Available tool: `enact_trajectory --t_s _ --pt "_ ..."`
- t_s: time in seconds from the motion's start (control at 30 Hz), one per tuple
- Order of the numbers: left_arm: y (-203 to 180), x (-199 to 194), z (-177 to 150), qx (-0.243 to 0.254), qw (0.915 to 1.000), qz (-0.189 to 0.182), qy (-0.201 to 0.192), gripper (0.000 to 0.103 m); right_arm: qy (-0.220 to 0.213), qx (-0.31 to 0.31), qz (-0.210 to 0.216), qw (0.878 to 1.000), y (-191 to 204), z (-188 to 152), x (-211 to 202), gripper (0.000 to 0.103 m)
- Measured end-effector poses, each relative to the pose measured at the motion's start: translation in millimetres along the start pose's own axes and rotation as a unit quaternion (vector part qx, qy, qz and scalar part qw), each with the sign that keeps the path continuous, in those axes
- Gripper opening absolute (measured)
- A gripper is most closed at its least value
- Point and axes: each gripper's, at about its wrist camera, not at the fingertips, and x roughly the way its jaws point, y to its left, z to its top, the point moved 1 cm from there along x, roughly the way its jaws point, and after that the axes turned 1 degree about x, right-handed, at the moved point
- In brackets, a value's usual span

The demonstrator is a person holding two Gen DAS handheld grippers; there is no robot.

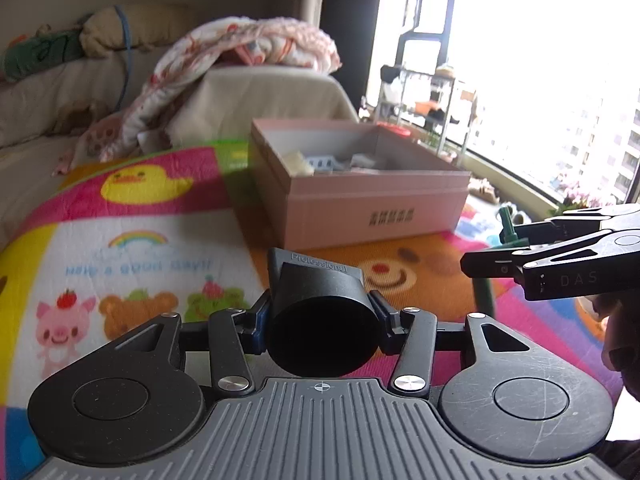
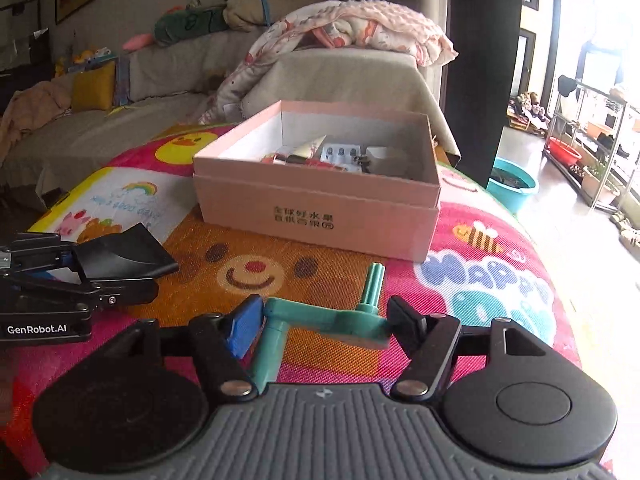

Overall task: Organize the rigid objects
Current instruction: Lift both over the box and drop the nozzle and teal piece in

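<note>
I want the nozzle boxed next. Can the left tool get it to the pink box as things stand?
Probably yes: the left tool already grips the black nozzle, and only bare mat lies before the open-topped pink box.

Left claw point(image 1: 322, 312) and right claw point(image 2: 320, 324) both clamped, pointing downward.

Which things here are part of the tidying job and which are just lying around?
Part of the job:
- black nozzle in the left gripper
- green plastic crank in the right gripper
- pink box, already holding small items

Just lying about:
- play mat
- blanket on the sofa
- teal basin
- metal rack
</note>
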Motion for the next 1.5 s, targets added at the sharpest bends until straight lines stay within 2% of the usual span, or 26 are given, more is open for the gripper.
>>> enact_trajectory --t_s 0.1,0.2,0.3,0.37,0.47,0.57,0.67,0.83,0.97,1.17,1.33,1.43,1.5 --pt "0.8 -19.9 39.7 0.008 0.9977 -0.019 -0.065 0.053 -0.044 0.006 0.001 0.999 -7.1 18.7 -22.6 0.068" --pt "5.6 -34.3 103.5 0.017 0.9905 -0.02 -0.135 0.053 -0.107 0.002 -0.004 0.994 -13.2 50.4 -48.4 0.068" --pt "13.4 -33.9 171.5 -0.001 0.9808 -0.053 -0.188 0.053 -0.177 -0.009 -0.028 0.984 -18.0 89.2 -67.8 0.068" --pt "17.9 -17.3 208.5 -0.011 0.9774 -0.073 -0.198 0.053 -0.209 -0.013 -0.042 0.977 -22.3 114.8 -70.4 0.068" --pt "24.4 34.7 239.7 -0.039 0.9826 -0.098 -0.153 0.053 -0.197 -0.008 -0.036 0.98 -27.0 142.4 -49.5 0.068" --pt "23.9 102.5 237.1 -0.046 0.9913 -0.096 -0.077 0.053 -0.147 0.001 -0.009 0.989 -26.1 147.3 -8.2 0.068" --pt "22.2 157.7 214.6 -0.042 0.9944 -0.096 -0.017 0.053 -0.097 -0.005 -0.003 0.995 -17.1 132.8 33.0 0.068" --pt "31.0 210.6 183.8 -0.043 0.9931 -0.101 0.043 0.053 -0.05 -0.015 0.012 0.999 -6.3 108.4 76.0 0.068" --pt "44.1 229.5 175.2 -0.062 0.9912 -0.087 0.079 0.053 -0.033 -0.021 0.025 0.999 -3.7 106.0 94.9 0.068" --pt "52.3 218.0 177.2 -0.072 0.9906 -0.097 0.063 0.052 -0.031 -0.02 0.044 0.998 0.2 101.8 94.0 0.07" --pt "52.9 184.9 183.7 -0.075 0.9918 -0.103 0.013 0.052 -0.033 -0.023 0.039 0.998 2.7 99.2 86.7 0.07" --pt "52.8 141.9 171.2 -0.067 0.9945 -0.074 -0.031 0.052 -0.044 -0.025 0.021 0.998 4.7 90.7 71.4 0.071" --pt "50.8 108.6 152.9 -0.043 0.9972 -0.042 -0.045 0.052 -0.057 -0.024 0.012 0.998 4.2 82.5 57.2 0.076"
